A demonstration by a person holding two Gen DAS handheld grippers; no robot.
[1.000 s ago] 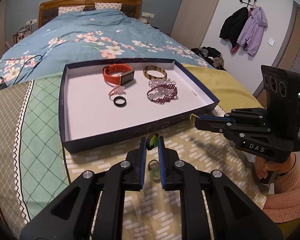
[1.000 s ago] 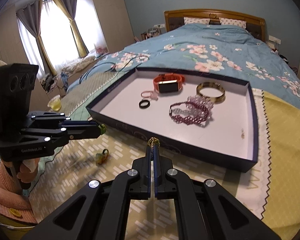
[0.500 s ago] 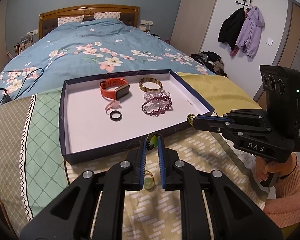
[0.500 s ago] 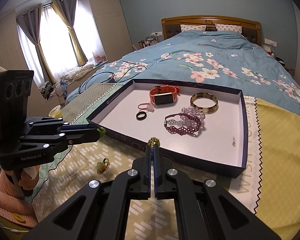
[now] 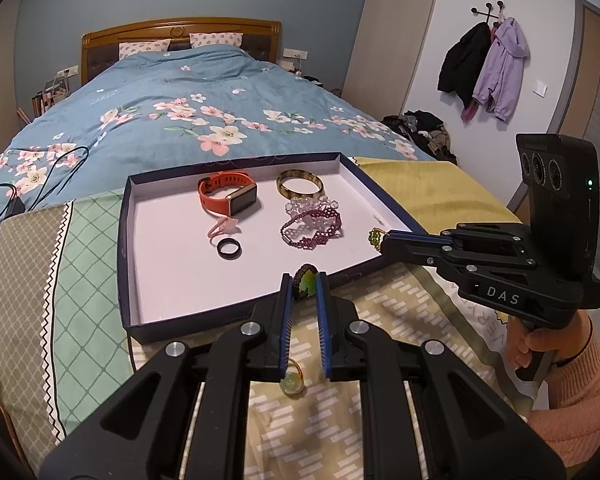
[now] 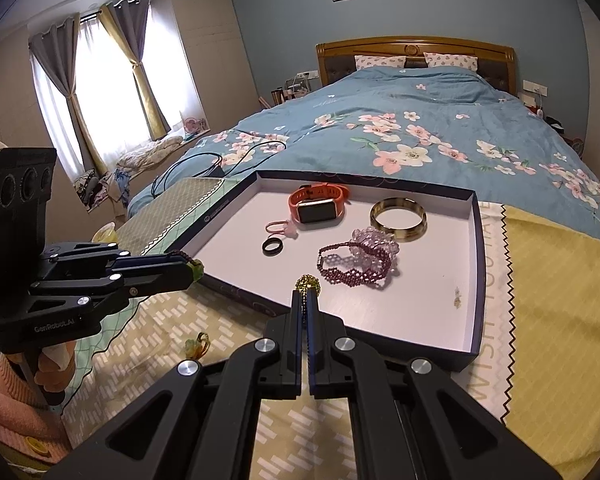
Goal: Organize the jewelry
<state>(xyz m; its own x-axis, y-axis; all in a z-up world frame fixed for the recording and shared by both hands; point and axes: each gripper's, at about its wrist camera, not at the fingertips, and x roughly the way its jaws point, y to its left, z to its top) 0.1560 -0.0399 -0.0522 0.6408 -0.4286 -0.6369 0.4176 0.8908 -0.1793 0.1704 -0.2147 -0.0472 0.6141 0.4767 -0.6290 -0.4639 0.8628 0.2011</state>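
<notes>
The left gripper's fingers [image 5: 286, 300] stand narrow and clamp a green pendant [image 5: 305, 283] on a dark beaded cord at their tips; the right gripper [image 6: 307, 292] has its pads pressed together on a small gold-green beaded ring [image 6: 308, 282]. Against the earlier frames both grips are unchanged, but the view has tipped up: more of the blue wall and its framed pictures shows, and the tray [image 5: 125, 240] sits lower in both views. The left gripper [image 5: 303, 286] now has its tips over the tray's near wall, where a second ago they were short of it, above the patterned cloth [image 5: 388, 292]. The right gripper's tips, seen from the left wrist at [image 5: 378, 237], now hang over the tray's right corner, inside its rim.

Both grippers point forward and down toward the tray, side by side, each held from below by a hand in a pink sleeve [image 5: 572, 384]; the right hand [image 5: 528, 344] wraps the handle.

Inside the tray lie an orange watch [image 5: 228, 194], an amber bangle [image 5: 300, 184], a clear bead bracelet touching a purple bead bracelet [image 5: 312, 230], a pink ring [image 5: 222, 229] and a black ring [image 5: 229, 248]. A green ring [image 5: 292, 380] lies on the cloth, on the near side of the tray, below the left gripper.
</notes>
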